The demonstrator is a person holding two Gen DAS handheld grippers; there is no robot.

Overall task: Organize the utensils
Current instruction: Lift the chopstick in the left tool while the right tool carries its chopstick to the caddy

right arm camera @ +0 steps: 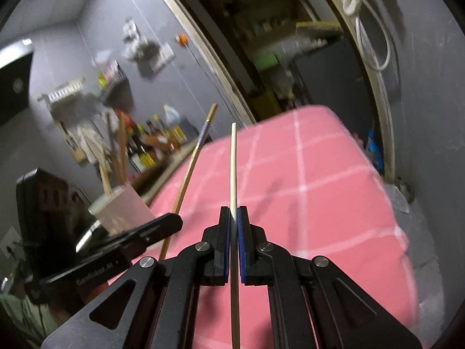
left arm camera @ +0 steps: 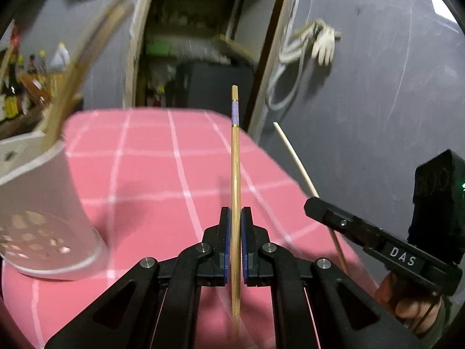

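My left gripper (left arm camera: 235, 213) is shut on a golden chopstick with a purple band (left arm camera: 235, 174), held upright above the pink checked tablecloth (left arm camera: 151, 168). My right gripper (right arm camera: 232, 212) is shut on a plain pale chopstick (right arm camera: 233, 168), also above the cloth. A white perforated utensil holder (left arm camera: 43, 218) stands at the left with several wooden utensils (left arm camera: 72, 81) in it; it also shows in the right wrist view (right arm camera: 122, 206). The right gripper appears at the right of the left wrist view (left arm camera: 314, 203), and the left one at the left of the right wrist view (right arm camera: 171, 222) with the golden chopstick (right arm camera: 189, 174).
A grey wall with a hanging glove and cables (left arm camera: 322, 43) is behind the table. A doorway (left arm camera: 197, 43) opens to a dark room. Bottles (right arm camera: 151, 145) stand on a shelf at the left. The table's far edge drops off near the wall.
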